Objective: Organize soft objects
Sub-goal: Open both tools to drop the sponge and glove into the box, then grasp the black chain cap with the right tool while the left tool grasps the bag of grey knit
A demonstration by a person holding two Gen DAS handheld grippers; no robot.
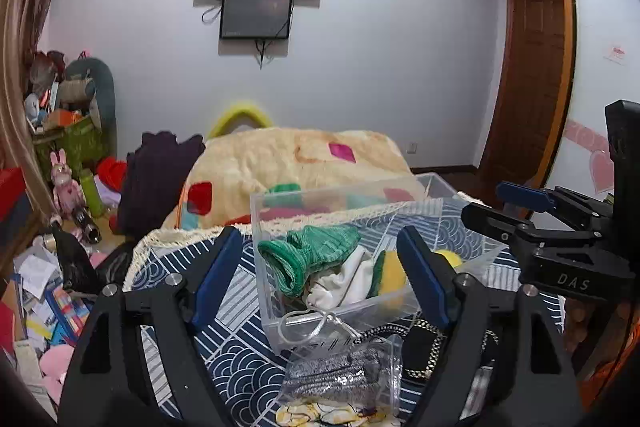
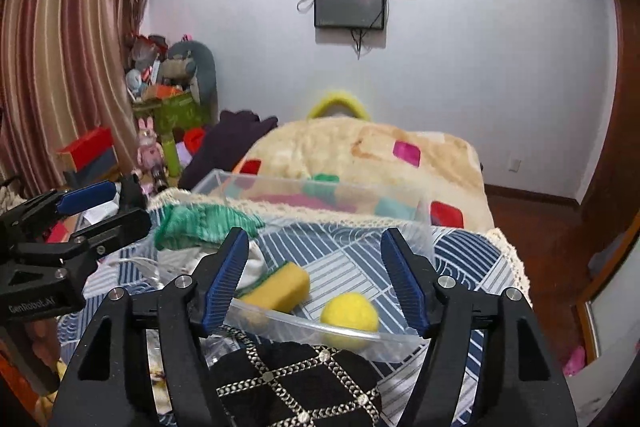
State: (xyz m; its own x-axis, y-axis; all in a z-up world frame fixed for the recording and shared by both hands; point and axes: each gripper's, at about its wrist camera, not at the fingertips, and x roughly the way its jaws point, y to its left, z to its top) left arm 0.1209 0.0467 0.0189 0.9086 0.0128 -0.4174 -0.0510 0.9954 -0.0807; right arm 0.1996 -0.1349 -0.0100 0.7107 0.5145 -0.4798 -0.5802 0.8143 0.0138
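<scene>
**A:** Left wrist view first. What's there?

**B:** Left gripper (image 1: 320, 267) has its jaws spread wide with nothing between them. Just ahead is the clear plastic bin (image 1: 404, 305) on the blue patterned cloth (image 1: 232, 355). The bin's long axis runs lower left to upper right across the frame. Inside: green knit piece (image 1: 310, 251) at the left end, draped over the white cloth (image 1: 344, 281); its long axis follows the bin, open cuff pointing lower left. Yellow sponge (image 1: 390, 273) is mostly hidden behind the right finger.

**A:** Outside the bin?

**B:** A clear bag of silver-grey fabric (image 1: 340, 373) lies near the bin's front wall. Right gripper (image 1: 508, 211) is at the right edge, seen side-on, jaws apart.

**A:** Right wrist view?

**B:** Right gripper (image 2: 316, 275) is open wide and holds nothing. The bin (image 2: 304, 325) sits just ahead of it. The sponge (image 2: 280, 285) is in the bin, long axis lower left to upper right, green scrub face toward the left. Yellow ball (image 2: 350, 315) is just right of it, apart. Green knit is at the far left end. Black quilted item (image 2: 296, 383) lies against the bin's near wall. Left gripper (image 2: 92, 211) is at the left edge, jaws parted.
</scene>
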